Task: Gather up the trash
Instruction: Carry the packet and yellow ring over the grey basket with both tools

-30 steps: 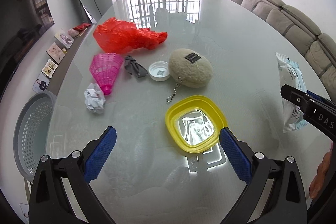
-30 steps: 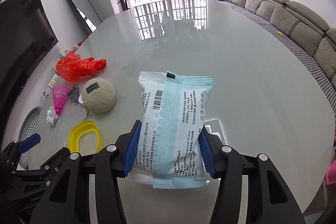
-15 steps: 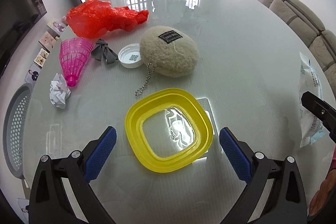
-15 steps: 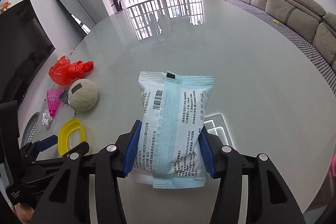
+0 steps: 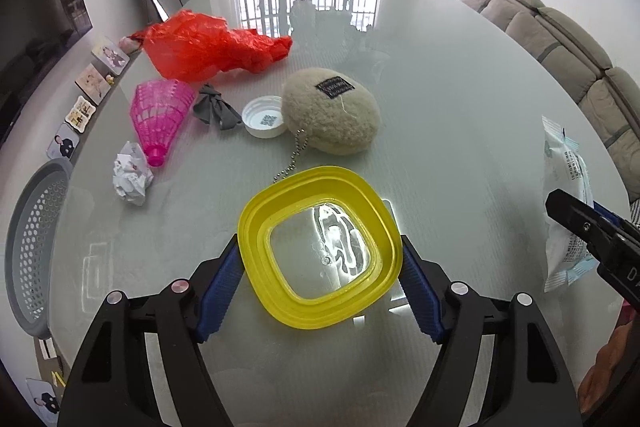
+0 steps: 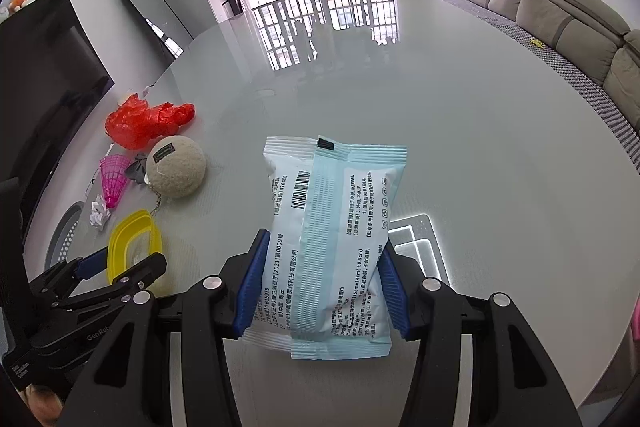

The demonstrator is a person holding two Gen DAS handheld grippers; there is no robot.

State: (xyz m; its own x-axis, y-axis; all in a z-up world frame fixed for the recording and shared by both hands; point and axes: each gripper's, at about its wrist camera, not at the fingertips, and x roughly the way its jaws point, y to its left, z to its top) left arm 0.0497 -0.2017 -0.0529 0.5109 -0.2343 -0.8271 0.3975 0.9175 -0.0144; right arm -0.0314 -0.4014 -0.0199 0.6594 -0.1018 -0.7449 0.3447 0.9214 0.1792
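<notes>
Left wrist view: the left gripper (image 5: 320,279) has its blue pads against the two sides of a yellow lid (image 5: 320,251) with a clear middle, pinching it at the near end of the glass table (image 5: 460,115). Just beyond the lid lies a beige plush pouch (image 5: 330,115) with a black label, and its bead chain (image 5: 294,159) runs down to the lid's far edge. Touching the pouch on its left is a white bottle cap (image 5: 264,122), then a grey bow (image 5: 214,107) and a pink shuttlecock (image 5: 160,119) lying on its side. A crumpled paper ball (image 5: 130,179) sits just near of the shuttlecock's tip, and a red plastic bag (image 5: 208,49) lies farther back. Off the table's left edge is a grey perforated basket (image 5: 32,239). At the right edge, the right gripper (image 5: 596,227) shows from the side, holding a pale blue packet (image 5: 564,187).

Right wrist view: the right gripper (image 6: 320,287) is clamped on the lower half of the packet (image 6: 332,227), which stands upright between the pads above the table (image 6: 480,131), barcode and print facing the camera. The left gripper (image 6: 116,259) appears at lower left with the yellow lid (image 6: 134,239) between its fingers. A grey sofa (image 6: 560,11) runs along the right.
</notes>
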